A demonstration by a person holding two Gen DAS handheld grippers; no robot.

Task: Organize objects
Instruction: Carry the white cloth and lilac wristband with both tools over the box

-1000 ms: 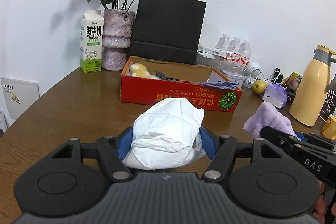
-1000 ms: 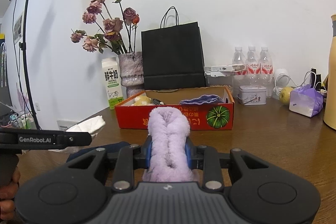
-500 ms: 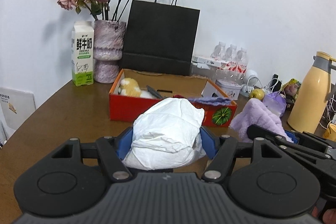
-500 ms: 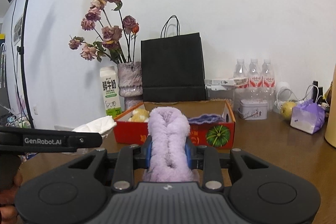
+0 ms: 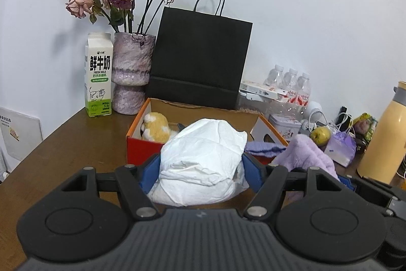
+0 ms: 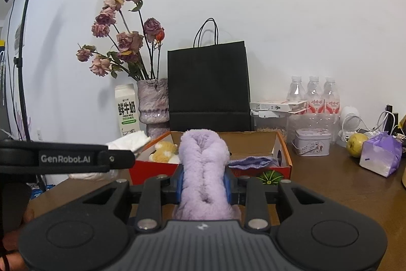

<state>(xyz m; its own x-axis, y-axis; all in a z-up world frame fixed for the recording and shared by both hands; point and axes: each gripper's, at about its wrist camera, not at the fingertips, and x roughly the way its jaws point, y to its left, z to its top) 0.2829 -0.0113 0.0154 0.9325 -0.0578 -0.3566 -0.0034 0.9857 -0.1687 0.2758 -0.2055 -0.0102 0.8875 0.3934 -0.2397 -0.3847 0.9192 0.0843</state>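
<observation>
Pinching a soft, light white wad (image 5: 203,159) in the left gripper (image 5: 201,169) and limp purple plush (image 6: 203,169) mid-body in the right gripper (image 6: 204,182), both near the red box (image 5: 142,146).

The red box (image 5: 142,149) is open on top (plush toy (image 5: 155,130) fills its left end), black bag (image 5: 200,62) behind.

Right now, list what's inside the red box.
Inside the red box: a yellow-and-white plush toy at its left end and a purple knitted cloth at its right. The lilac fluffy item in the right tool hides the middle.
</observation>
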